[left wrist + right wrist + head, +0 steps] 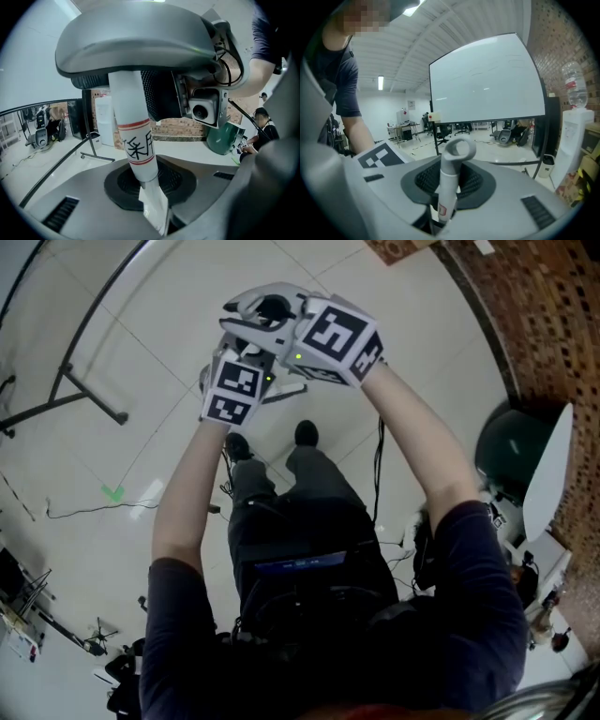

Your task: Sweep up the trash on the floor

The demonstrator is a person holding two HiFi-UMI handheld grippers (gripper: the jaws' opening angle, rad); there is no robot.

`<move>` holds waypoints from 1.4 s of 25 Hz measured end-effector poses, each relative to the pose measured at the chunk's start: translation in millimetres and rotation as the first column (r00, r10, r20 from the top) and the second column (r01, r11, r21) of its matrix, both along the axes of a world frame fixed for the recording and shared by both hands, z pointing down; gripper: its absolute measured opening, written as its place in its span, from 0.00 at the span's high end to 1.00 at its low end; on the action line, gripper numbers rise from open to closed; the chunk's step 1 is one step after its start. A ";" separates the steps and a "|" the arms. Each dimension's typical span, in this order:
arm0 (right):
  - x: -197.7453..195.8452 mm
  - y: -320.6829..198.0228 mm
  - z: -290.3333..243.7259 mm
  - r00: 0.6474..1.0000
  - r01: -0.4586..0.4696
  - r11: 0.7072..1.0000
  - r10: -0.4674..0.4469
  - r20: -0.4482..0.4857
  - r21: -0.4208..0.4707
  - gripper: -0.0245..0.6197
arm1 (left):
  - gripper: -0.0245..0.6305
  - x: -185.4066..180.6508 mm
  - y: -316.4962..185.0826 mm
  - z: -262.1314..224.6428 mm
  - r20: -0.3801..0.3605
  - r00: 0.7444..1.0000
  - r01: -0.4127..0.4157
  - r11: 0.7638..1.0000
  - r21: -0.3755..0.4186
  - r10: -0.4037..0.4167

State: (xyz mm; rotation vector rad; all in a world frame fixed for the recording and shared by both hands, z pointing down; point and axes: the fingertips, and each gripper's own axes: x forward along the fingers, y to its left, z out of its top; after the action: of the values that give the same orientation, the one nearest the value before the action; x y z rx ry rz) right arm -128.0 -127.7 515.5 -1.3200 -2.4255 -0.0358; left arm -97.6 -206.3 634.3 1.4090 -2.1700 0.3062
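Observation:
I hold both grippers close together out in front, high above the white floor [169, 324]. A thick white handle [136, 145] with red bands and black characters runs between the jaws of my left gripper [232, 390], which is shut on it. My right gripper [323, 334] sits just beyond and to the right; its camera [204, 111] shows in the left gripper view. It is shut on a thin white handle [451, 178] ending in a hanging loop [459, 149]. I cannot tell whether both belong to one pole. In the head view the grippers hide the handles.
A black whiteboard stand [89, 399] rests on the floor at left, with a green mark [112, 493] and a loose cable [94, 512] near it. A dark green bin [511, 451] and a brick wall [553, 324] are at right. A large whiteboard [487, 79] and a water dispenser [574, 126] stand ahead.

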 end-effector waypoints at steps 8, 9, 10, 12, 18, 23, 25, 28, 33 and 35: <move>-9.0 -19.5 -4.8 0.996 -0.084 0.996 0.083 0.040 0.005 0.84 | 0.89 -6.5 -17.0 -4.0 0.041 0.996 -0.084 0.996 -0.003 0.084; -9.1 -21.6 -6.4 0.995 -0.093 0.996 0.093 0.047 0.004 0.84 | 0.89 -6.8 -18.7 -5.1 0.048 0.994 -0.096 0.995 -0.007 0.096; -8.9 -23.5 -7.6 0.993 -0.102 0.995 0.101 0.055 0.005 0.84 | 0.89 -6.9 -20.3 -5.7 0.055 0.993 -0.107 0.994 -0.012 0.108; -9.4 -26.2 -11.3 0.991 -0.116 0.993 0.116 0.067 0.006 0.84 | 0.89 -7.7 -22.4 -8.6 0.065 0.990 -0.128 0.992 -0.020 0.129; -4.2 -30.4 -25.8 0.985 -0.145 0.989 0.144 0.099 0.005 0.84 | 0.89 -5.2 -25.3 -20.5 0.096 0.982 -0.160 0.986 -0.043 0.163; 3.8 -30.3 -30.2 0.982 -0.152 0.988 0.148 0.117 0.021 0.84 | 0.89 0.1 -25.0 -23.6 0.110 0.974 -0.190 0.979 -0.069 0.197; 5.8 -30.2 -33.2 0.981 -0.157 0.987 0.153 0.116 0.022 0.84 | 0.89 2.9 -24.8 -26.6 0.105 0.973 -0.199 0.978 -0.070 0.205; 12.0 -27.6 -39.8 0.981 -0.157 0.987 0.152 0.120 0.035 0.84 | 0.89 9.0 -22.6 -33.3 0.105 0.970 -0.214 0.974 -0.075 0.221; 32.7 -20.7 -56.3 0.986 -0.130 0.991 0.124 0.110 0.045 0.84 | 0.89 27.9 -16.4 -49.6 0.091 0.966 -0.235 0.969 -0.081 0.242; 38.4 -10.6 -67.7 0.988 -0.119 0.992 0.112 0.110 0.051 0.84 | 0.89 31.9 -5.8 -61.5 0.085 0.969 -0.227 0.971 -0.074 0.233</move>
State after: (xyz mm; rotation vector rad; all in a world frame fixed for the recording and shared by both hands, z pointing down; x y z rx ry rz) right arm -89.6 -138.3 447.8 -1.1784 -2.5666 -0.1481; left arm -65.7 -212.1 572.8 1.6428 -2.0498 0.5313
